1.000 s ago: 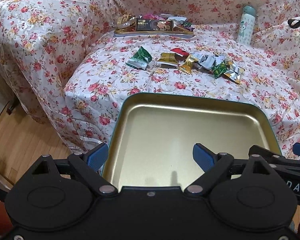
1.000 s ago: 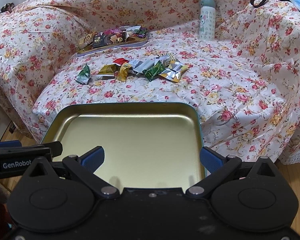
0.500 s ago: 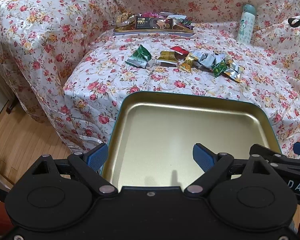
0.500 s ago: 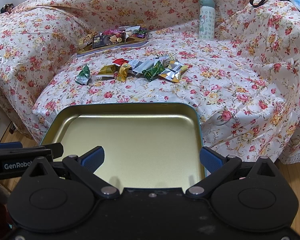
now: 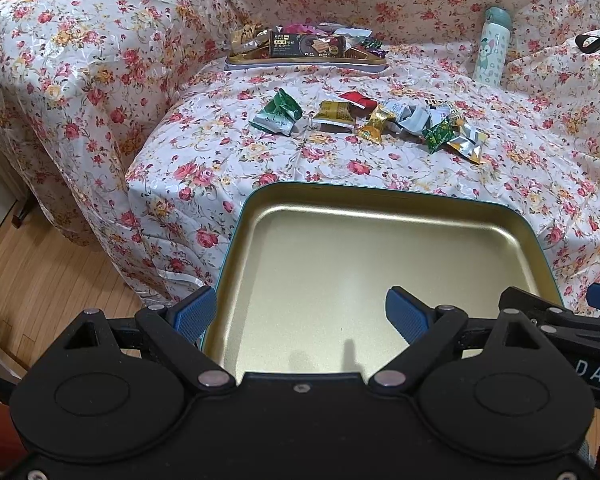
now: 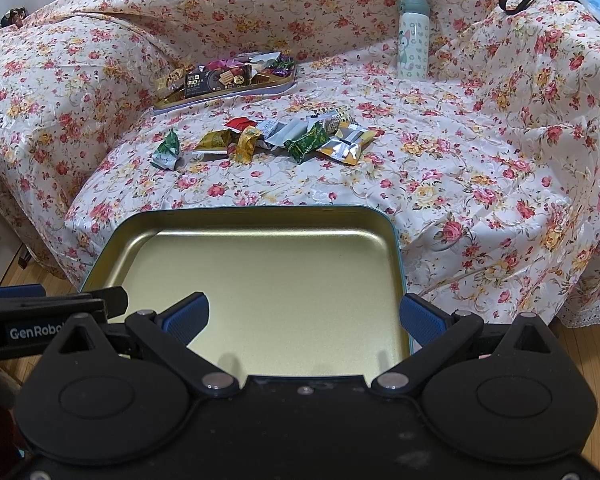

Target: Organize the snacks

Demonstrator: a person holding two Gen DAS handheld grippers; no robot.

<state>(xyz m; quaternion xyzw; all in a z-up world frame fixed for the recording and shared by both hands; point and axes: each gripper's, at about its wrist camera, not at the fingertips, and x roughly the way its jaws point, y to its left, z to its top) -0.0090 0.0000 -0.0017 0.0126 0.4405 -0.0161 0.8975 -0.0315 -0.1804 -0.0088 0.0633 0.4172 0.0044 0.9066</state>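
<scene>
Empty gold tray (image 5: 340,280) overhanging sofa edge (image 5: 204,204)

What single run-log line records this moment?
left hand-held gripper: open | right hand-held gripper: open | gold tin: empty | loose snacks: on sofa

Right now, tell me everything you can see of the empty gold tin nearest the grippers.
The gold tin is a shallow rectangular metal tray with rounded corners, a matte gold inside and a teal outer rim. It holds nothing. It sits roughly level in front of the sofa edge, between the two wide-open grippers. What supports it, and whether the blue pads touch it, cannot be told.
</scene>
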